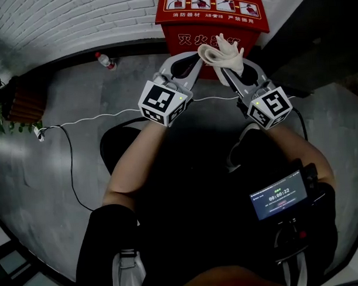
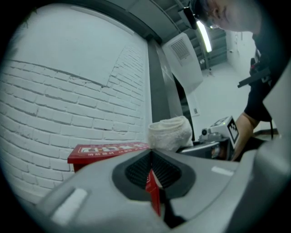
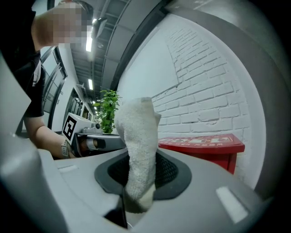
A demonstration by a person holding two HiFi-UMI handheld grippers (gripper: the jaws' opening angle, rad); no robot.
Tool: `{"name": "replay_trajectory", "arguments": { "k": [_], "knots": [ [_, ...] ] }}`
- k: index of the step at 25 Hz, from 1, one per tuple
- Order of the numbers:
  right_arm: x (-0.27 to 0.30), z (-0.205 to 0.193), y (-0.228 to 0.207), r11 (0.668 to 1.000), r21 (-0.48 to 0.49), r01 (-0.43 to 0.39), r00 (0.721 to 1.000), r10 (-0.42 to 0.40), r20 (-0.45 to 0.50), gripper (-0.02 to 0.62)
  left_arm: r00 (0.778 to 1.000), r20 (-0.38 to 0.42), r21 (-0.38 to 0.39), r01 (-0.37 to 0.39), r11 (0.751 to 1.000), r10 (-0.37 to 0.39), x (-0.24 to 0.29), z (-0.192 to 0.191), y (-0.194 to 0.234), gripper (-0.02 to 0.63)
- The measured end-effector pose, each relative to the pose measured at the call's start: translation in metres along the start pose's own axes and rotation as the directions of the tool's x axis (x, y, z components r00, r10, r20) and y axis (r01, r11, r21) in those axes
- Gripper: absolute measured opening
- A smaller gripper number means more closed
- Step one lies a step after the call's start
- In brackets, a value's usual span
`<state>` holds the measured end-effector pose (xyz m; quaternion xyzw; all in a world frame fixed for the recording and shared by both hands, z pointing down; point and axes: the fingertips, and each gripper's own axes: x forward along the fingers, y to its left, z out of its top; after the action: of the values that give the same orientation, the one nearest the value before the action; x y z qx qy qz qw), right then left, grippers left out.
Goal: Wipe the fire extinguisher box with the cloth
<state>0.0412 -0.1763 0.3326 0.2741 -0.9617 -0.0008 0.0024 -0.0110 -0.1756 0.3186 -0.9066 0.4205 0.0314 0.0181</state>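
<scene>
We hold both grippers raised before the red fire extinguisher box, which stands against the white brick wall. Our right gripper is clamped on the white cloth, and the bunched fabric rises from between its jaws just in front of the box's face. Our left gripper has its jaws pressed together with nothing between them, its tips just beside the cloth. On the floor to the left we see a water bottle and a white cable.
</scene>
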Motion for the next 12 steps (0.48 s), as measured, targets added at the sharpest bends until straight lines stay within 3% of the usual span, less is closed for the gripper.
{"name": "replay_trajectory", "arguments": {
  "k": [12],
  "knots": [
    [0.0012,0.0028,0.0035,0.999,-0.032,-0.011,1.0,0.011,-0.002,0.095,1.0,-0.004,0.005,0.021,1.0,-0.021,0.004,0.0006,-0.0069,0.002]
  ]
}}
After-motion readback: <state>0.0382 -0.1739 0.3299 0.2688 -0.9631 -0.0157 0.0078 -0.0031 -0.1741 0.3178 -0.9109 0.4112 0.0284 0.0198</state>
